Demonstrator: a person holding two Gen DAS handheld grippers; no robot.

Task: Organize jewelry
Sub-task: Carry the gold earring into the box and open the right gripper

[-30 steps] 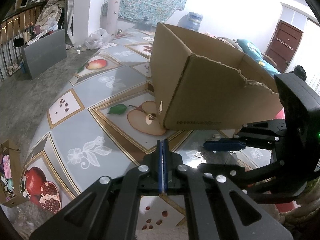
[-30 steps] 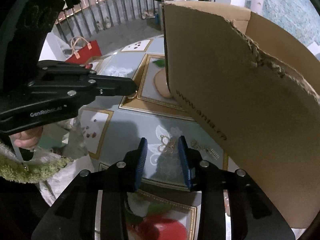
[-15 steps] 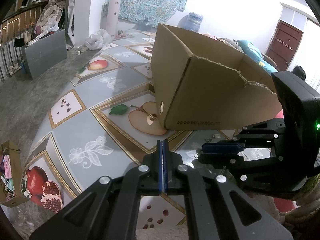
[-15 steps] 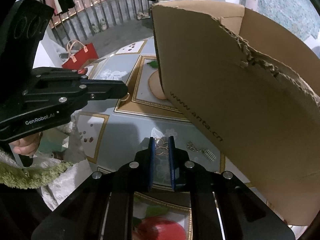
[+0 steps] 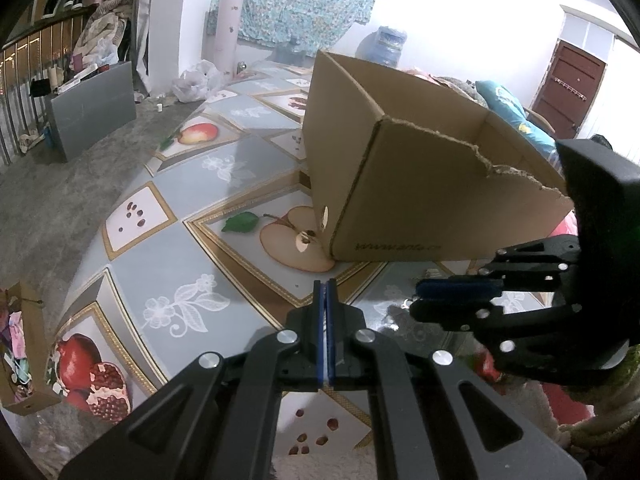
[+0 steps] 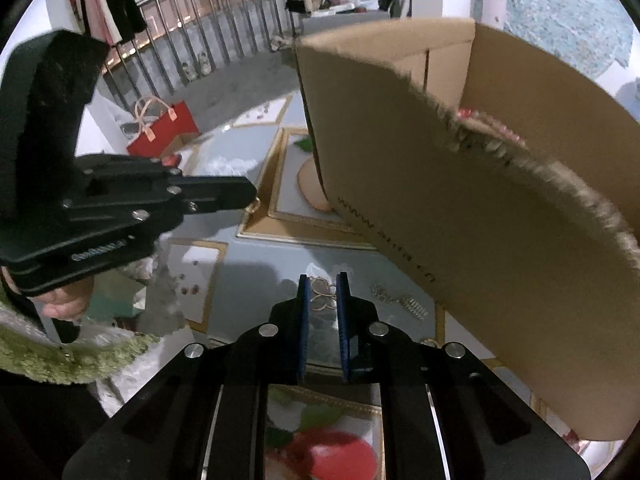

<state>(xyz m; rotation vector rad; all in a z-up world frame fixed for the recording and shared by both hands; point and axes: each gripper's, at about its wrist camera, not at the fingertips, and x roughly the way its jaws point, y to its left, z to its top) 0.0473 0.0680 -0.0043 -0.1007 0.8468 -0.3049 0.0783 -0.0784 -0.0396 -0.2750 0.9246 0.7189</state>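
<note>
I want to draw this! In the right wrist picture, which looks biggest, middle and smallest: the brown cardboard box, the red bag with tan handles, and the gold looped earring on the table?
1. Brown cardboard box, though nearness exaggerates it.
2. Red bag with tan handles.
3. Gold looped earring.

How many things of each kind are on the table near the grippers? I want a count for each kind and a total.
Gold clover-shaped jewelry piece: 1
Silver chain piece with a spring-like end: 1
Cardboard box: 1
Total: 3
</note>
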